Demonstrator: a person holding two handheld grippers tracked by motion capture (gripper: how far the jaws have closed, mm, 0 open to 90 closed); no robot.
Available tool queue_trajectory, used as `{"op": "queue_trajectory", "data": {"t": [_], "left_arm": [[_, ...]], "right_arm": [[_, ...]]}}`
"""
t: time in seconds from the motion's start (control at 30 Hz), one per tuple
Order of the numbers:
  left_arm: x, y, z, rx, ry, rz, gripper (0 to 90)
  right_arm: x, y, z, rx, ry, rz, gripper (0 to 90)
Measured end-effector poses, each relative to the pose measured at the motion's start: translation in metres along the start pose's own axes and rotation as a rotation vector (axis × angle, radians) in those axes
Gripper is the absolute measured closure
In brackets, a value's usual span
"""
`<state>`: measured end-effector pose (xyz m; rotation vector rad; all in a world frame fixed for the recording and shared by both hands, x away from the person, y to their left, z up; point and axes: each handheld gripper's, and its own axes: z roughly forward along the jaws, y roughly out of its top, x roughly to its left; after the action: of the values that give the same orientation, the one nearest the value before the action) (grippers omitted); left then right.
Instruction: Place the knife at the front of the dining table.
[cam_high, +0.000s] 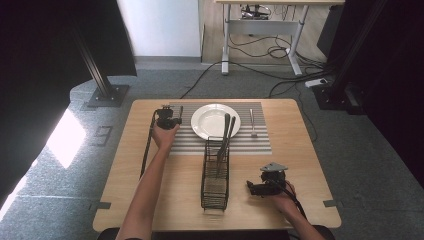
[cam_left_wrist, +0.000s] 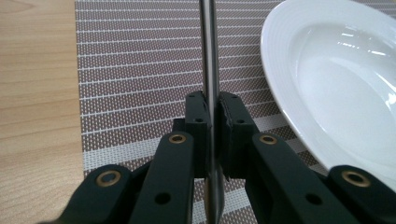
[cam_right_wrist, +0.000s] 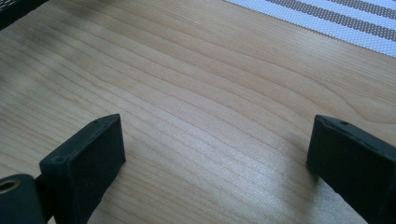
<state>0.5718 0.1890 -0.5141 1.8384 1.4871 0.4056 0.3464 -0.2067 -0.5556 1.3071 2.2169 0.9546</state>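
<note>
My left gripper (cam_high: 172, 117) is at the far left of the striped placemat (cam_high: 190, 142), just left of the white plate (cam_high: 212, 121). In the left gripper view its jaws are shut on a slim metal piece of cutlery (cam_left_wrist: 208, 56), seen edge-on and running away over the placemat (cam_left_wrist: 140, 70), with the plate (cam_left_wrist: 336, 84) to the right. My right gripper (cam_high: 251, 188) is low over bare wood at the front right, to the right of the wire caddy (cam_high: 215, 187). In the right gripper view it (cam_right_wrist: 215, 149) stands open with nothing between the jaws.
The black wire caddy in the middle of the table holds dark-handled utensils (cam_high: 226, 135) leaning toward the plate. A small metal utensil (cam_high: 252, 122) lies on the placemat right of the plate. A cable (cam_high: 148, 145) trails along the table's left side.
</note>
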Motion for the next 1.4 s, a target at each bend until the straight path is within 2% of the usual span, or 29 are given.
{"op": "queue_trajectory", "data": {"t": [0.27, 0.87, 0.9, 1.03, 1.13, 1.3, 1.4], "left_arm": [[0.002, -0.004, 0.009, 0.032, 0.009, 0.000, 83.4], [0.001, -0.010, 0.019, 0.088, 0.030, 0.011, 83.0], [0.001, -0.010, 0.019, 0.086, 0.029, 0.006, 82.6], [-0.001, -0.010, 0.020, 0.085, 0.045, 0.028, 82.2], [-0.005, -0.012, 0.020, 0.079, 0.062, 0.065, 81.2], [-0.005, -0.015, 0.020, 0.059, 0.062, 0.061, 79.9], [-0.006, -0.016, 0.020, 0.053, 0.067, 0.073, 79.5]], "right_arm": [[0.000, 0.000, 0.000, 0.000, 0.001, 0.000, 4.3], [0.000, 0.000, 0.000, 0.000, 0.001, 0.000, 4.3], [0.000, 0.000, 0.000, 0.000, 0.001, 0.000, 4.3], [0.000, 0.000, 0.000, -0.001, 0.000, 0.000, 4.4], [0.000, 0.000, 0.000, -0.001, 0.000, -0.001, 4.6], [0.001, 0.000, 0.000, -0.002, -0.001, 0.000, 4.7], [0.001, 0.000, 0.000, -0.002, -0.001, 0.000, 4.8]]}}
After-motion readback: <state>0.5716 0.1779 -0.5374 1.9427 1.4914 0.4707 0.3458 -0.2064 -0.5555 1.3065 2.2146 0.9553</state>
